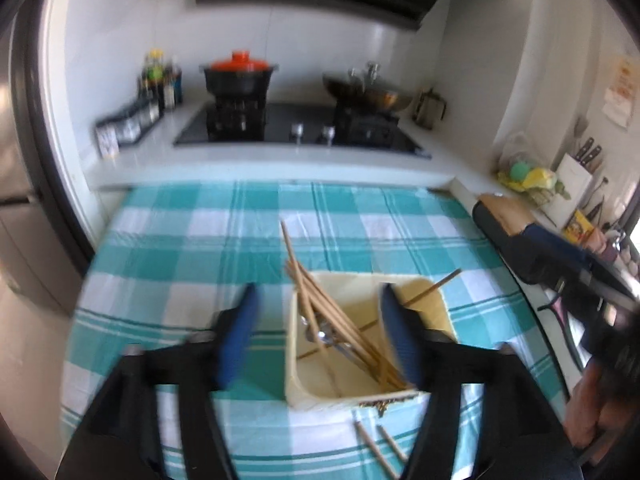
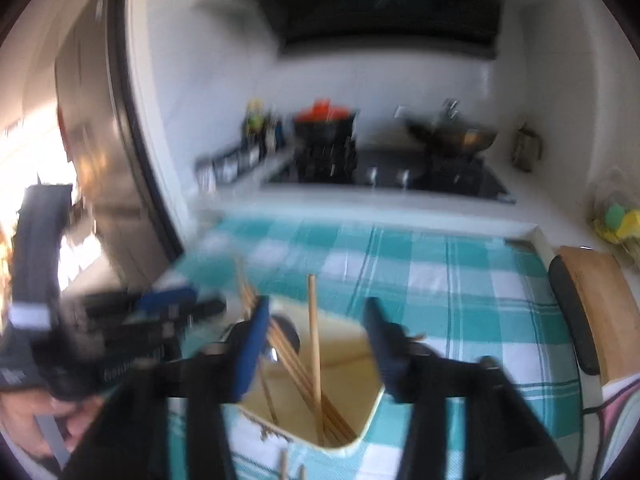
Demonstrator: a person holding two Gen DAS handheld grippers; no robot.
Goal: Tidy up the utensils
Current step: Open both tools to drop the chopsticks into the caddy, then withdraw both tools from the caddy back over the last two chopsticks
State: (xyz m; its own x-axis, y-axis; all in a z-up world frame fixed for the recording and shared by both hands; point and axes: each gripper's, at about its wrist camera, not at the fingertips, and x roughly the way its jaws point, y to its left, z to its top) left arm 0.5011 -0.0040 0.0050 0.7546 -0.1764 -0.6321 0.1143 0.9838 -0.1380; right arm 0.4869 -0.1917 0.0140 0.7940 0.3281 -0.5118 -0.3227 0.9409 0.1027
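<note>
A cream square tray (image 1: 296,360) sits on the teal checked tablecloth (image 1: 180,248). Several wooden chopsticks (image 1: 332,312) lie crossed in it, over a metal spoon (image 1: 320,336). Two more chopsticks (image 1: 376,448) lie on the cloth in front of the tray. My left gripper (image 1: 318,292) hovers over the tray's near left side, open, its blue pads (image 1: 240,332) wide apart and touching nothing. In the right wrist view my right gripper (image 2: 317,306) is open above the same tray (image 2: 360,432). One chopstick (image 2: 314,340) shows between its fingers, and neither pad presses on it.
Behind the table runs a counter with a hob (image 1: 296,128), a red-lidded pot (image 1: 240,72) and a wok (image 1: 368,92). A wooden cutting board (image 2: 596,304) lies at the table's right edge. A steel fridge (image 2: 92,120) stands on the left. A hand (image 2: 24,416) holds the left gripper.
</note>
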